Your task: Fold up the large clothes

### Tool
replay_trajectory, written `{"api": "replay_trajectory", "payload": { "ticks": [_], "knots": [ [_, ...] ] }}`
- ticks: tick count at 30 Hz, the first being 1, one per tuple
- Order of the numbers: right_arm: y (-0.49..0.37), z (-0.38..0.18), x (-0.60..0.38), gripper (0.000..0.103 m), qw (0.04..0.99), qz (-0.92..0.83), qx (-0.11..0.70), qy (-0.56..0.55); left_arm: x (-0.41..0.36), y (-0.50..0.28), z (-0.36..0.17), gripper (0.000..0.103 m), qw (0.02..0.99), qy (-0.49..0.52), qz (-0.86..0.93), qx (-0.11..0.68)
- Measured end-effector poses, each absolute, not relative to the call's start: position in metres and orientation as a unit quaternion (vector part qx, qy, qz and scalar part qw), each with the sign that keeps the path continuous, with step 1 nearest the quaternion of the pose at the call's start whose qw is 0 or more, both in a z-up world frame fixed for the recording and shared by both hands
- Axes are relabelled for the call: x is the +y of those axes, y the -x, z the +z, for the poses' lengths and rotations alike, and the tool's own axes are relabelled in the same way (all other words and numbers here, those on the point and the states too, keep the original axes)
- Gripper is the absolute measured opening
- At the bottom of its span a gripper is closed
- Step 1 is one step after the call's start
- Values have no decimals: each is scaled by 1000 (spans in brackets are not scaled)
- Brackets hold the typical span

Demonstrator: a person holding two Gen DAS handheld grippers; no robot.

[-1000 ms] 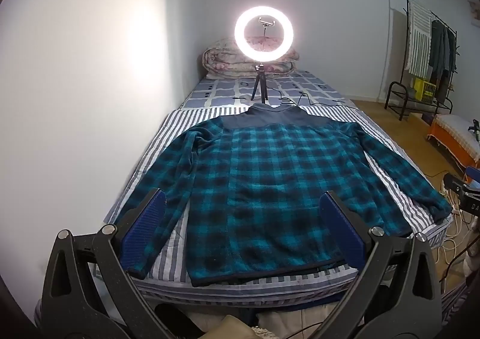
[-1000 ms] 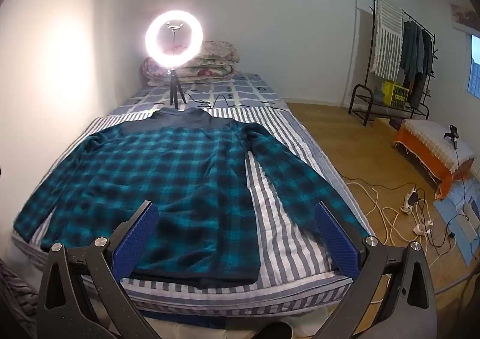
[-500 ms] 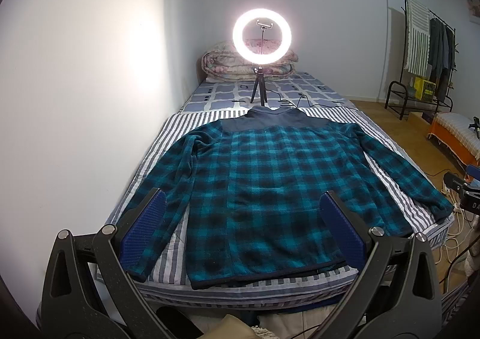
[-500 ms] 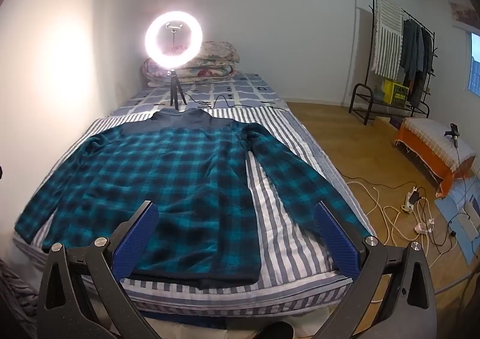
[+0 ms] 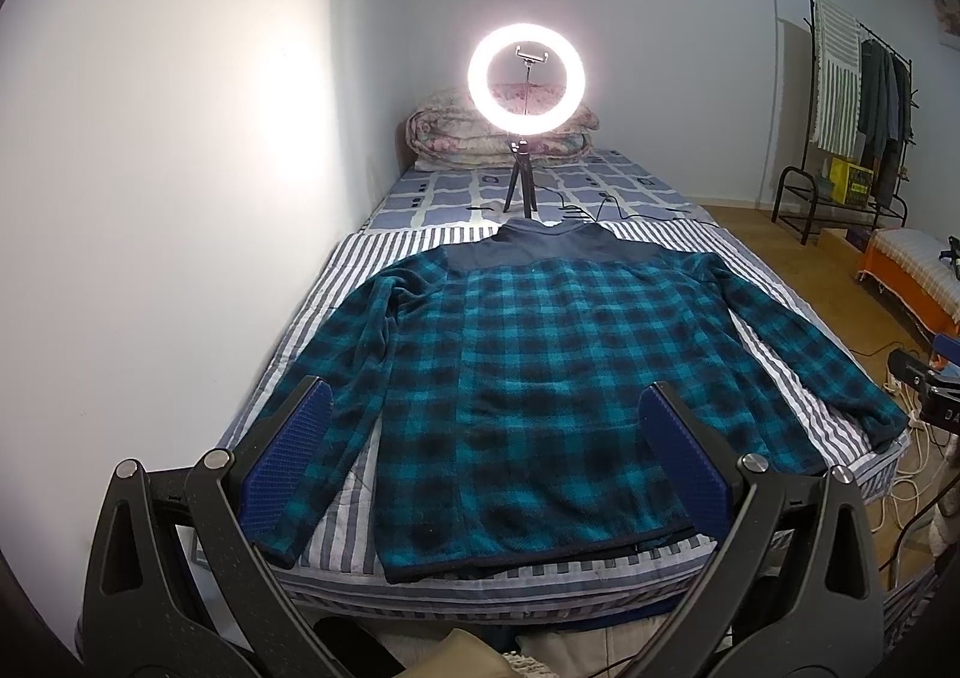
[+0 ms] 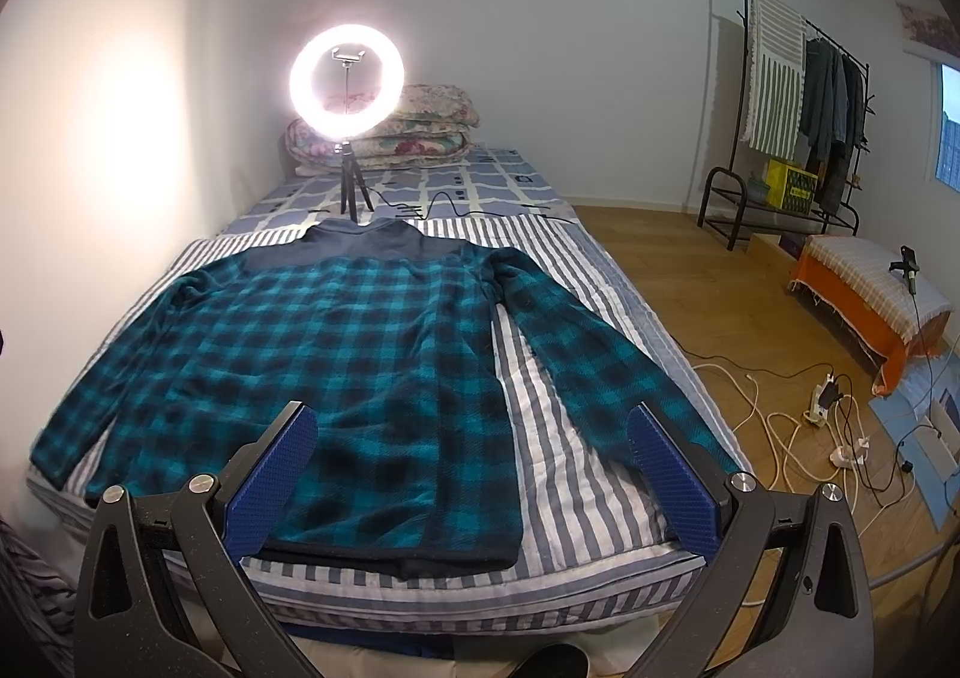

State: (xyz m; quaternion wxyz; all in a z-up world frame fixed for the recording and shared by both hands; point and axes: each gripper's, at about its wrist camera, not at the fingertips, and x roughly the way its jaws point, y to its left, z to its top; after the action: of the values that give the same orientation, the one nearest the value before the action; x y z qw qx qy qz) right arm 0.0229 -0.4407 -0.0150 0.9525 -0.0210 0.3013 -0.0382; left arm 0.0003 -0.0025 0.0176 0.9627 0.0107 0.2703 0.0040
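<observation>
A teal and black plaid fleece jacket (image 5: pixel 528 378) lies flat on the striped bed (image 5: pixel 420 576), back up, collar far, both sleeves spread out. It also shows in the right wrist view (image 6: pixel 336 354). My left gripper (image 5: pixel 489 456) is open and empty, held above the jacket's hem at the bed's near end. My right gripper (image 6: pixel 471 474) is open and empty, above the hem's right corner, with the right sleeve (image 6: pixel 600 372) by its right finger. Part of the right gripper (image 5: pixel 930 390) shows at the left wrist view's right edge.
A lit ring light on a tripod (image 5: pixel 525 78) stands on the bed beyond the collar, with folded quilts (image 6: pixel 420 132) behind it. A wall runs along the bed's left side. Cables and power strips (image 6: pixel 828 396) lie on the wood floor at right, near an orange bench (image 6: pixel 870 294) and a clothes rack (image 6: pixel 798 96).
Both grippers have held nearly still and stayed open. The left wrist view has shifted slightly, so the jacket sits a little higher in it.
</observation>
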Motion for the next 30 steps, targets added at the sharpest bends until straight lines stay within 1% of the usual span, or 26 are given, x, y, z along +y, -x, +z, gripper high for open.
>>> {"api": "replay_trajectory", "payload": {
  "ticks": [6,30],
  "knots": [
    [-22,-15,-441,103,953,-38,301,21,1,-4,23,103,964,-11,13,265],
    [-27,-12,-437,103,954,-38,298,20,6,-4,17,103,965,-13,18,262]
  ]
}}
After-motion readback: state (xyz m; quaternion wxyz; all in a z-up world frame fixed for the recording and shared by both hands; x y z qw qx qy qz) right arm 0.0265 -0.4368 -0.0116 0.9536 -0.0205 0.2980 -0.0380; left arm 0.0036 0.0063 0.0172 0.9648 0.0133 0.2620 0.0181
